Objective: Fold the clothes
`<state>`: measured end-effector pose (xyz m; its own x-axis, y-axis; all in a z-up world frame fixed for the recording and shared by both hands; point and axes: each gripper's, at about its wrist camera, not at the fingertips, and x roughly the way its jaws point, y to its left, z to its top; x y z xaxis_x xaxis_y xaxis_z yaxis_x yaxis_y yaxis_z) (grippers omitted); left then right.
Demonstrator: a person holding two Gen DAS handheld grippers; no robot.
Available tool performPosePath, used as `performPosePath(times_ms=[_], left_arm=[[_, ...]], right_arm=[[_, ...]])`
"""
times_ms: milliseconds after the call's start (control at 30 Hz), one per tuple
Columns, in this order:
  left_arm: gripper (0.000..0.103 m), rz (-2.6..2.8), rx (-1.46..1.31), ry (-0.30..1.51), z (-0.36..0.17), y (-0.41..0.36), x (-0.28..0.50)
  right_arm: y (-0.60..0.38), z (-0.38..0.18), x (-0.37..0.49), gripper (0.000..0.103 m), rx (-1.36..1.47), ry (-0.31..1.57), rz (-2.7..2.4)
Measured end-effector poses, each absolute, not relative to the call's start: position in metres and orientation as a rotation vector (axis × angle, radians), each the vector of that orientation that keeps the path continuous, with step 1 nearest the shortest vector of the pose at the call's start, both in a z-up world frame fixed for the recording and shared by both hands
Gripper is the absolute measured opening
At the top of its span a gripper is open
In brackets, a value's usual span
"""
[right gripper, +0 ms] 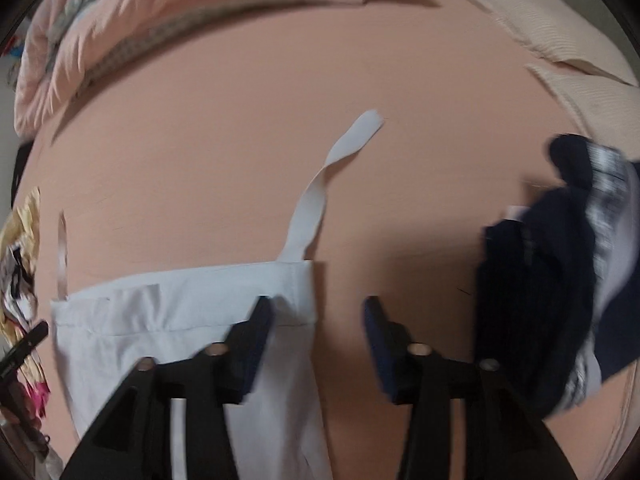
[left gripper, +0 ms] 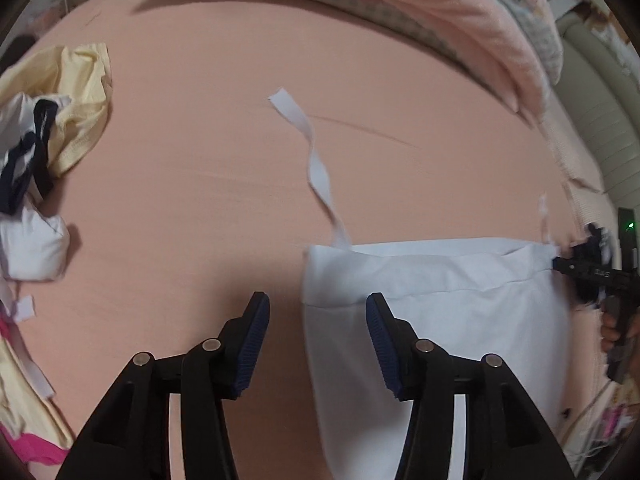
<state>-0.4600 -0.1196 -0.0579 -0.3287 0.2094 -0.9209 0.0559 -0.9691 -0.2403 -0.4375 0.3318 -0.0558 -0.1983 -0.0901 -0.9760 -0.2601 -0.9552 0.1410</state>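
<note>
Peach bedsheet (left gripper: 200, 160); pink quilt (left gripper: 460, 20) bunched along far edge.

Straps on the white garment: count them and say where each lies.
2. One long strap runs from the white garment's left top corner across the pink sheet; a second strap, blurred, rises from its right corner. Others may be hidden.

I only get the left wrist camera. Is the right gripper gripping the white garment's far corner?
Observer: No. The right gripper is open. The white garment has its side edge between the jaws, unpinched.
Operator: What's beyond that gripper?
Observer: A heap of dark navy clothes on the pink sheet, apart from the white garment.
Operator: And the strap on that side?
Observer: The strap lies on the sheet with one twist, stretched away from the garment.
</note>
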Motion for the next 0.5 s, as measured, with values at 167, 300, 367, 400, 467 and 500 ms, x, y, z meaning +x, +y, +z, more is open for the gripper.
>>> performPosePath(times_ms=[167,300,367,400,467,500], left_arm=[[0.004,2.446,-1.773,-0.326,-0.068,-0.109,-0.475],[0.003,2.531,-1.688,-0.285,-0.044,-0.106,-0.48],[0.003,2.582,-1.613,-0.289,-0.026,-0.109,-0.481],[0.003,2.594,-1.59,-0.295,-0.022,-0.111,-0.483],[0.003,2.613,-1.591,-0.26,-0.028,-0.115,-0.492],[0.004,2.608,-1.616,-0.25,-0.038,-0.118,-0.497]], right_arm=[[0.318,-0.065,-0.444,0.025,-1.95,0.362,2.38],[0.303,-0.047,-0.446,0.006,-1.909,0.301,2.503],[0.309,-0.025,-0.443,0.005,-1.798,0.367,2.573],[0.313,-0.016,-0.442,0.005,-1.745,0.395,2.599],[0.326,-0.011,-0.444,0.005,-1.669,0.446,2.62],[0.331,-0.016,-0.448,0.005,-1.656,0.45,2.611]])
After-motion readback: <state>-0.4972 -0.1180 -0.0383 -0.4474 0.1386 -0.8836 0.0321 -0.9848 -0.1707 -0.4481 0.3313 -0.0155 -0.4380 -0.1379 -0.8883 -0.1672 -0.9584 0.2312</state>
